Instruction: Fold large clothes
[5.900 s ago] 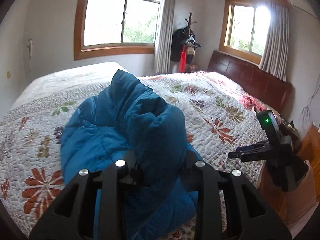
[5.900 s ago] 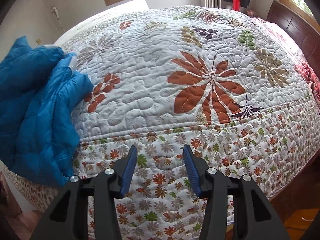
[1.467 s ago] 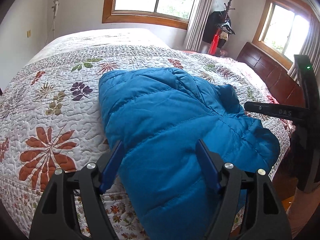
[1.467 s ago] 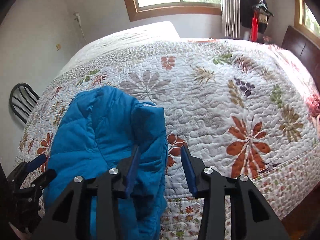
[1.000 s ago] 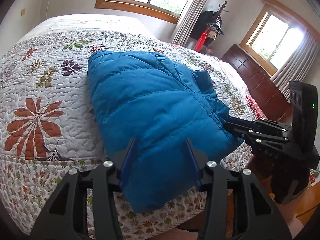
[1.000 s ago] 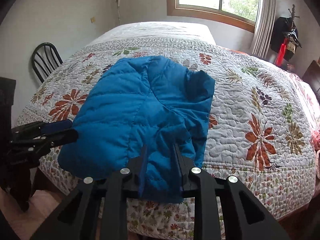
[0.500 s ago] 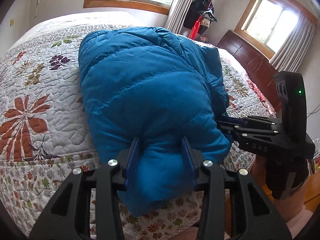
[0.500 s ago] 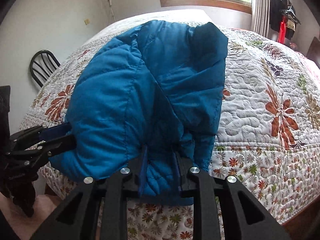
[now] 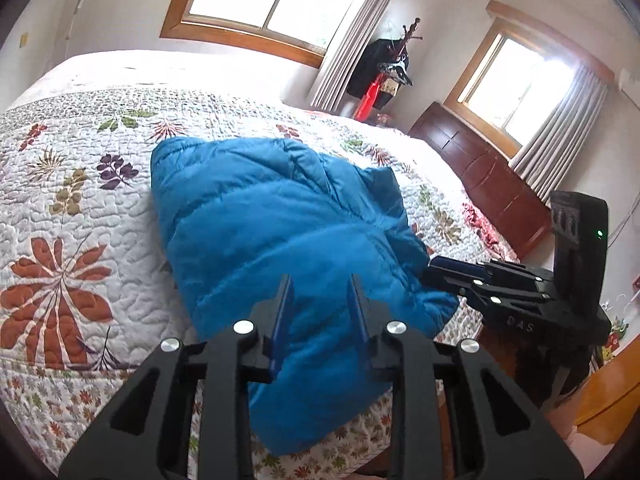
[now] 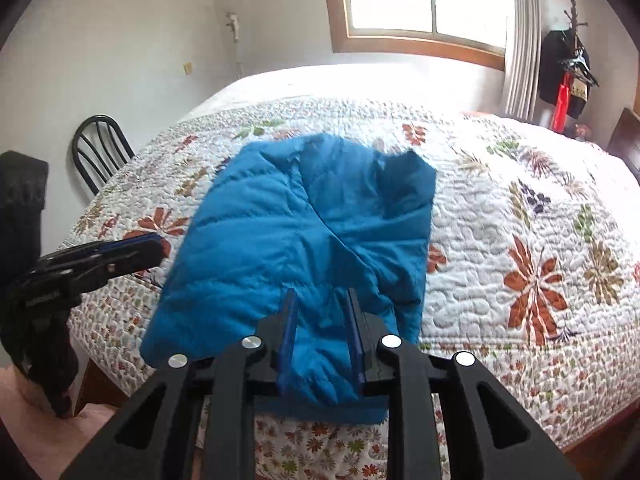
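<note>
A blue puffer jacket (image 9: 276,224) lies spread on the floral quilted bed (image 9: 76,216), its near hem hanging over the bed's front edge. It also shows in the right wrist view (image 10: 304,240). My left gripper (image 9: 318,292) is open just above the jacket's near hem, not clamping it. My right gripper (image 10: 320,308) is open over the jacket's near right hem, fabric lying between its fingers. Each gripper shows from the side in the other view: the right one (image 9: 452,270) at the jacket's right edge, the left one (image 10: 136,250) at its left edge.
A dark wooden headboard (image 9: 488,188) stands at the right end of the bed. A coat rack with dark clothes (image 9: 384,68) stands in the far corner. A black chair (image 10: 100,152) stands left of the bed. Wooden floor (image 9: 608,396) lies below on the right.
The jacket was lifted by both grippers half a second ago; now it lies flat on the bed and both grippers have opened and let go of the hem.
</note>
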The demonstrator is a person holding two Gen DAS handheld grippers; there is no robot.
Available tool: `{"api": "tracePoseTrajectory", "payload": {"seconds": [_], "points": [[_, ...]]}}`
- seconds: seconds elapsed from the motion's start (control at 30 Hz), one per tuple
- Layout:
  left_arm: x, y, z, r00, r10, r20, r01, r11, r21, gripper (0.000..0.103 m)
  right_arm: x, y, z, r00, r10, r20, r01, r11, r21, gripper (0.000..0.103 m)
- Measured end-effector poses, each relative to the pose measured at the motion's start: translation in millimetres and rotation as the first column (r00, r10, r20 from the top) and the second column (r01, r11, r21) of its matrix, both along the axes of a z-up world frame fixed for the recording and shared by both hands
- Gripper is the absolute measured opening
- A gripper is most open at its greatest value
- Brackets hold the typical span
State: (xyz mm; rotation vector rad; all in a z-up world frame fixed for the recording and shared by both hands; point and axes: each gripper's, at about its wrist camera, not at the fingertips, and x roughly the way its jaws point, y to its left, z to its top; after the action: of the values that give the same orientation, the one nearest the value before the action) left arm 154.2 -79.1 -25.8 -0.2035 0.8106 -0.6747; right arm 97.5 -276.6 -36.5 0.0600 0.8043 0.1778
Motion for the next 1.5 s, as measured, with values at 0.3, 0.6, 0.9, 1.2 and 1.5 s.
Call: {"api": "tracePoseTrajectory", "payload": {"seconds": [0.3,0.6,0.9,1.2,1.5], "points": [[40,-18,-42,0.988,-0.049,-0.149,0.054,0.998,0.025,0.014,50,36,-31,0.992,0.075,-0.099,-0.076,0.997,-0.004,0.023],[56,-11,-62,0.98,-0.04,-0.196,0.044,0.999,0.019,0.005,61,36,-46,0.989,0.048,-0.14,-0.047,0.999,0.01,0.022],[57,32,-35,0.987,0.053,-0.15,-0.05,0.998,0.028,0.054,39,-11,6,0.998,-0.063,-0.026,0.064,0.998,0.025,0.08],[100,60,-90,0.92,-0.048,-0.388,-0.033,0.98,-0.199,0.068,68,-69,-58,0.965,-0.059,-0.254,0.134,0.948,0.29,0.083],[110,31,-112,0.909,-0.148,-0.389,0.037,0.96,-0.279,0.084,77,-86,-111,0.96,0.071,-0.273,0.098,0.824,0.558,0.09]]}}
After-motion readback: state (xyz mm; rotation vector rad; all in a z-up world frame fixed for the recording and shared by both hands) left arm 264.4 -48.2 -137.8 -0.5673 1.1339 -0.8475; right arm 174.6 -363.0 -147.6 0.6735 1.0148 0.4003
